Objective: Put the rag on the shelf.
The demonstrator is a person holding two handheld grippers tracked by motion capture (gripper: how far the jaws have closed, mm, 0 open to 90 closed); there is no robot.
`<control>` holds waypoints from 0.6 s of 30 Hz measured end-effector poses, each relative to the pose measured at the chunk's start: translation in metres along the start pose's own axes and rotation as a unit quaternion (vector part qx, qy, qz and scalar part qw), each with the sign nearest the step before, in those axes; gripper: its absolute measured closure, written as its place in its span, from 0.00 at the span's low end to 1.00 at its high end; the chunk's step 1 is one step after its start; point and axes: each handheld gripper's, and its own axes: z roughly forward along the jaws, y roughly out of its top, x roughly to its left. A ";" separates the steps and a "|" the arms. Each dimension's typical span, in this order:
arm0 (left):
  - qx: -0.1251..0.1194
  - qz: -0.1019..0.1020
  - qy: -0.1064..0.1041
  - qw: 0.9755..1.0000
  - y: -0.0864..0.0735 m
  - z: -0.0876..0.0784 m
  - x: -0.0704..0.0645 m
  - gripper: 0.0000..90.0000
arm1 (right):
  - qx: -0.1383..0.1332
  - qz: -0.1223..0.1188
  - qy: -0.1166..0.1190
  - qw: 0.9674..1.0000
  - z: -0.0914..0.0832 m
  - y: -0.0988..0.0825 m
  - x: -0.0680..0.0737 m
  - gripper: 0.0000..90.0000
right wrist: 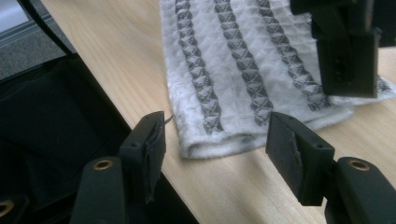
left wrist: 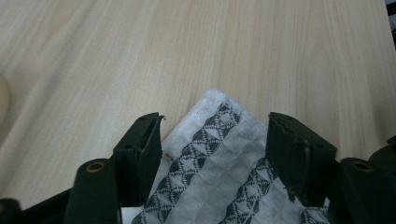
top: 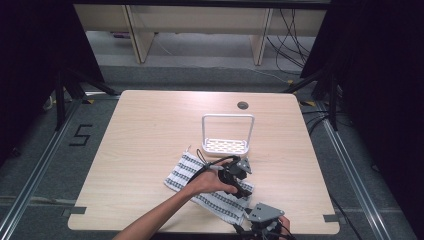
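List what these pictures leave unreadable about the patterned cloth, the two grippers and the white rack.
- Cloth, high view: its middle lies under the person's forearm and the left gripper.
- Left gripper view: the cloth's lower part is cut off by the bottom edge; whether the pads touch it is unclear.
- Right gripper, high view: jaws cut off by the bottom edge.
- White rack: base pattern too small to read.

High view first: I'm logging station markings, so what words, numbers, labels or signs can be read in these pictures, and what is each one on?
"5": black tape figure on the grey floor, left of the table.
No readable text on the patterned cloth, the white rack or either gripper.
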 end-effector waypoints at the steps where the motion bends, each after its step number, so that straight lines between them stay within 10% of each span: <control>1: 0.002 0.001 -0.002 1.000 0.000 0.001 0.000 0.41 | -0.001 -0.006 0.001 1.000 0.002 0.000 0.000 0.44; 18: 0.022 0.072 -0.001 0.997 0.002 0.005 -0.005 0.81 | 0.012 0.020 0.005 1.000 0.011 -0.001 -0.006 0.72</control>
